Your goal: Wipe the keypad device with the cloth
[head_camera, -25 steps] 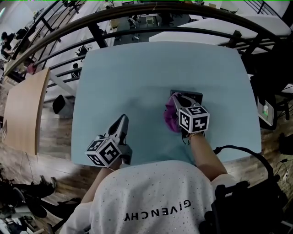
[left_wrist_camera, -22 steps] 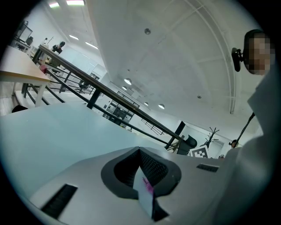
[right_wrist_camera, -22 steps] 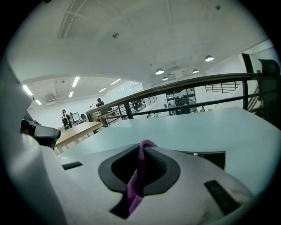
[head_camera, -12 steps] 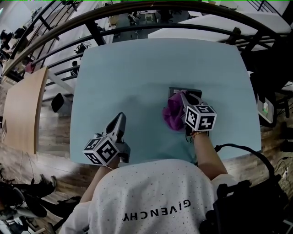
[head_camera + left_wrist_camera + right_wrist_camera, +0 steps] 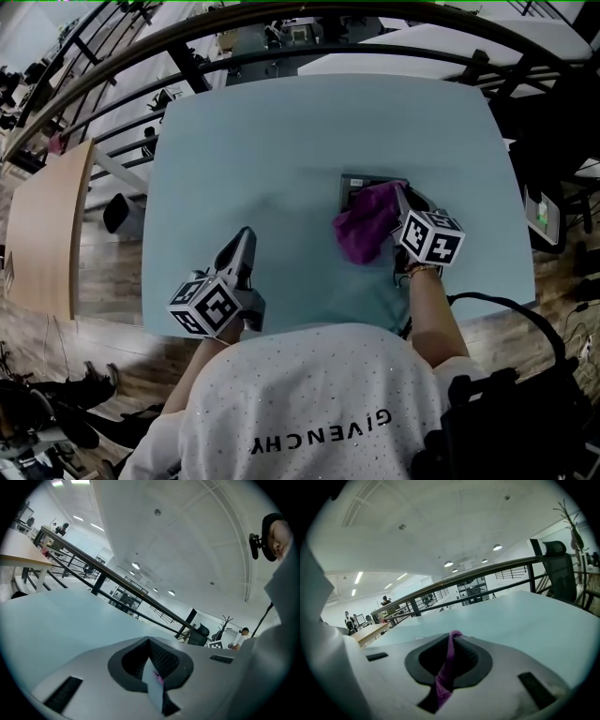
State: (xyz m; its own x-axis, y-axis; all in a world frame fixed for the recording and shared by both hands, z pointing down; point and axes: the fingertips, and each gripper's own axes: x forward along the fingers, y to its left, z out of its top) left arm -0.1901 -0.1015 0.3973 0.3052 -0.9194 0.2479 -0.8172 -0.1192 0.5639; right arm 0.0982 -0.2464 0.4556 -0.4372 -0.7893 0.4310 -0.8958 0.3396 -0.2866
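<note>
Cloth (image 5: 446,672) between right gripper (image 5: 452,637) jaws

My right gripper (image 5: 405,199) has swung out to the right and pulled the purple cloth (image 5: 364,228) along. The cloth was bunched over the left of the keypad device (image 5: 351,185) — now it spreads wider across the device's right side, leaving the left edge bare.

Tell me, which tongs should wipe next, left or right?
Right, probably. The right tongs pinch the purple cloth lying partly over the keypad device; the left tongs sit shut, well away from it.
</note>
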